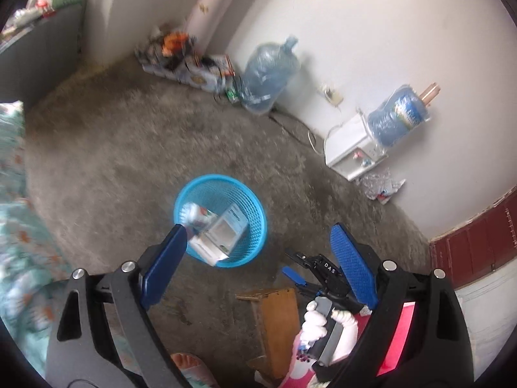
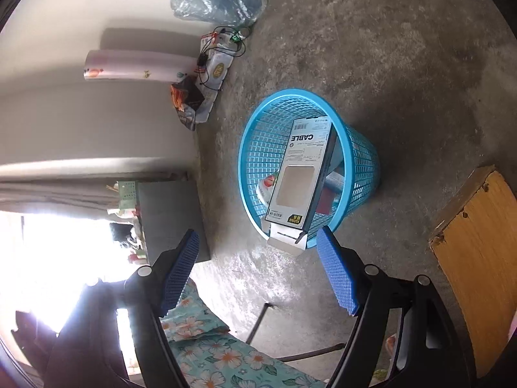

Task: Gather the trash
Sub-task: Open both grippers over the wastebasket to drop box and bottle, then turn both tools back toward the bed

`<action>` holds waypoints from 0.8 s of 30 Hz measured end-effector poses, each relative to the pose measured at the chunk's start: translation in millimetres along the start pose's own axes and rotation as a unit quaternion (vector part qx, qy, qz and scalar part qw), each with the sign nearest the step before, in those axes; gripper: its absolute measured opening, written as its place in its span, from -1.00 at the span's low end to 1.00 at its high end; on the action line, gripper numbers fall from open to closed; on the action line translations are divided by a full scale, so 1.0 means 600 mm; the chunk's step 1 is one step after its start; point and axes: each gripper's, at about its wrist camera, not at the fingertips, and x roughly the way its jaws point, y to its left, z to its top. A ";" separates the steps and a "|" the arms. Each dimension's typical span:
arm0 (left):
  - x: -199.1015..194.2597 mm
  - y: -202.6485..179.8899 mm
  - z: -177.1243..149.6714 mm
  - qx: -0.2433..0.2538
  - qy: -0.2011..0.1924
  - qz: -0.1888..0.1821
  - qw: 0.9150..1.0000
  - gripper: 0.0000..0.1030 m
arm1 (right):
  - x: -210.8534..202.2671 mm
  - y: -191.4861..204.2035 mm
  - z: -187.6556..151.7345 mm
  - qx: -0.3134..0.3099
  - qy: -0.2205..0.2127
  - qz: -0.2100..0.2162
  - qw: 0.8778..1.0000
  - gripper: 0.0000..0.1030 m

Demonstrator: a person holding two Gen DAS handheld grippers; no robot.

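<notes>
1. Right wrist view: the right claw [image 2: 257, 271] stands wide apart with nothing between its blue pads, poised just short of the near rim of the blue mesh basket [image 2: 362, 158] on the concrete floor [image 2: 387, 48].
2. A flat cable box [image 2: 299, 177] leans inside the basket. Its long axis runs from the far rim down toward the claw, and its white end flap pokes over the near rim, almost centred between the two pads.
3. Under the box lie a cup-like container with a red picture [image 2: 268, 184] and other bits I cannot make out.
4. Left wrist view: the left claw [image 1: 258, 258] is also spread and empty, higher up and farther back, with the basket ahead and a little left of its centre line. This view is blurred, so detail inside the basket is unclear.
5. More rubbish seems to remain: crumpled clear wrapping [image 1: 383, 186] lies on the floor by the far right wall, just beside a white dispenser [image 1: 352, 152].
6. My judgement: the right claw is the nearer one to the box. If the box needs seating deeper, a push along its long axis would do it; otherwise the wrapping, well apart to the far right, is the likely next pick.
</notes>
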 end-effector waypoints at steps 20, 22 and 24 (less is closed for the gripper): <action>-0.643 0.195 -0.440 -0.116 -0.314 0.202 0.921 0.69 | -0.043 0.274 -0.254 -0.340 0.058 -0.021 0.938 0.42; -0.683 0.225 -0.487 -0.141 -0.328 0.236 0.904 0.72 | -0.046 0.318 -0.297 -0.383 0.079 -0.005 0.920 0.42; -0.710 0.255 -0.526 -0.165 -0.332 0.261 0.892 0.73 | -0.050 0.357 -0.340 -0.418 0.102 0.015 0.903 0.42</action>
